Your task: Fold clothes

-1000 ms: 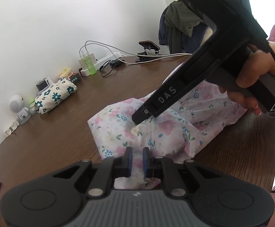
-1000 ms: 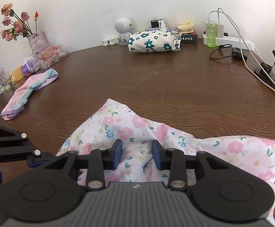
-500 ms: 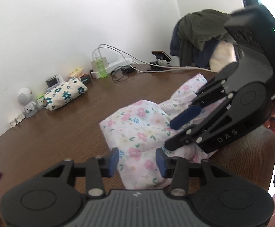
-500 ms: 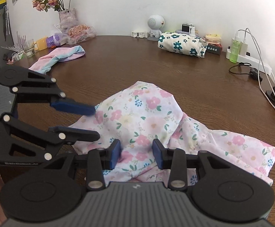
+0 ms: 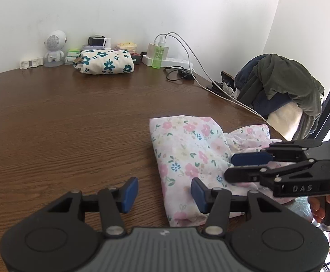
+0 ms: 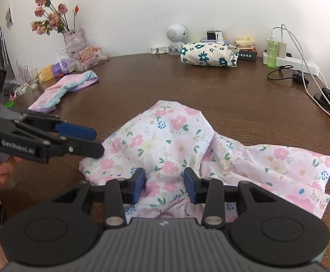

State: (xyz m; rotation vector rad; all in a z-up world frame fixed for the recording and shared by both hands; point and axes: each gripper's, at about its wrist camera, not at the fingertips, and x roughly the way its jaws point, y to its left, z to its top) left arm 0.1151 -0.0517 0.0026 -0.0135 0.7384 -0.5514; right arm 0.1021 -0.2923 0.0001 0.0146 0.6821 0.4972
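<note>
A pink floral garment (image 5: 187,151) lies partly folded and bunched on the brown table (image 5: 74,124); it also shows in the right wrist view (image 6: 165,140). My left gripper (image 5: 163,191) is open and empty at the garment's near left edge. It shows from the side in the right wrist view (image 6: 98,141). My right gripper (image 6: 164,187) is open above the garment's near edge, holding nothing. It shows at the right of the left wrist view (image 5: 229,166).
A folded white garment with teal flowers (image 5: 104,62) lies at the back by a small robot figure (image 5: 54,47), boxes, a green bottle (image 5: 157,55) and a power strip with cables. A pastel cloth (image 6: 62,90) and flower vase (image 6: 72,38) are left. A chair with dark clothes (image 5: 282,83) stands right.
My left gripper has let go of the floral garment, opened wide and pulled back to its left edge. My right gripper has drawn back to the near side, still open.
</note>
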